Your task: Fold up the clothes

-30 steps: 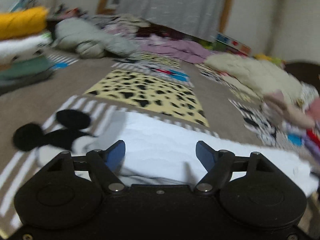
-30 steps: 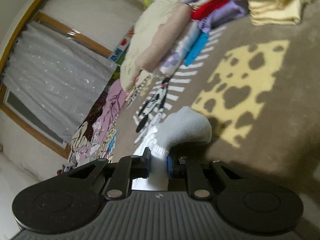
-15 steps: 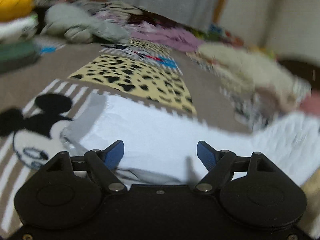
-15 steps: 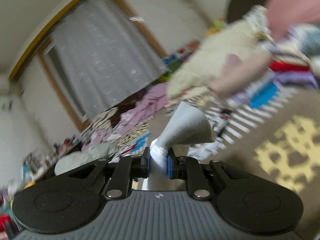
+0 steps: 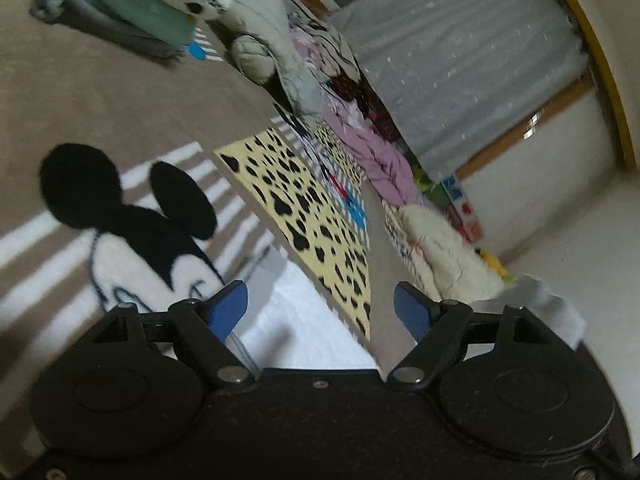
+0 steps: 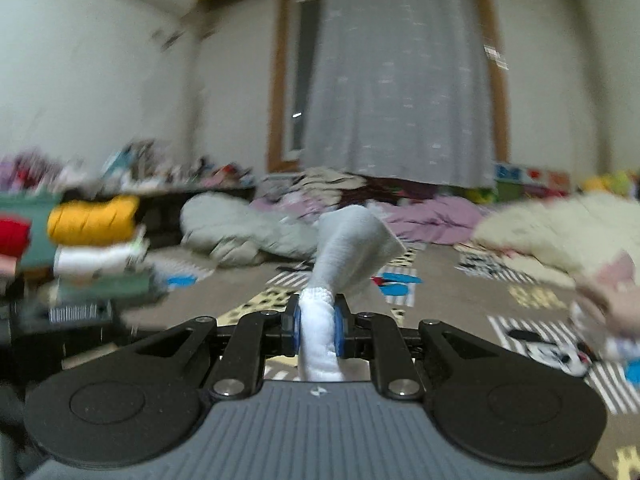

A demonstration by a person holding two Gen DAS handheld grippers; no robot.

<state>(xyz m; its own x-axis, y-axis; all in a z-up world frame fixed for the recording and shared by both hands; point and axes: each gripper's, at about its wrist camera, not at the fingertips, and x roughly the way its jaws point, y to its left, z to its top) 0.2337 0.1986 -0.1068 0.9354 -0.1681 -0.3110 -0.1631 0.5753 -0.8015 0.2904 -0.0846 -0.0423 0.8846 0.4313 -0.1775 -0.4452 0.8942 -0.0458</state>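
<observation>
A white sock with a grey toe (image 6: 352, 244) is pinched in my right gripper (image 6: 316, 325), which is shut on its white part; the grey end sticks up and forward. In the left wrist view the same white sock (image 5: 296, 320) lies on the patterned rug (image 5: 120, 100) between and below the blue pads, and another bit of pale cloth (image 5: 548, 300) shows at the right edge. My left gripper (image 5: 320, 308) hangs open just above the white fabric, tilted to one side, with nothing held between its fingers.
A stack of folded clothes (image 6: 92, 240) stands at the left, also seen as a folded stack (image 5: 132, 4) at upper left. Loose piles of grey, purple and cream laundry (image 6: 440, 220) lie along the far wall below a curtained window (image 6: 400, 72).
The right gripper has swung upright from a tilted pose, carrying the sock up. The left gripper has rolled sideways and stayed open over the white fabric.
</observation>
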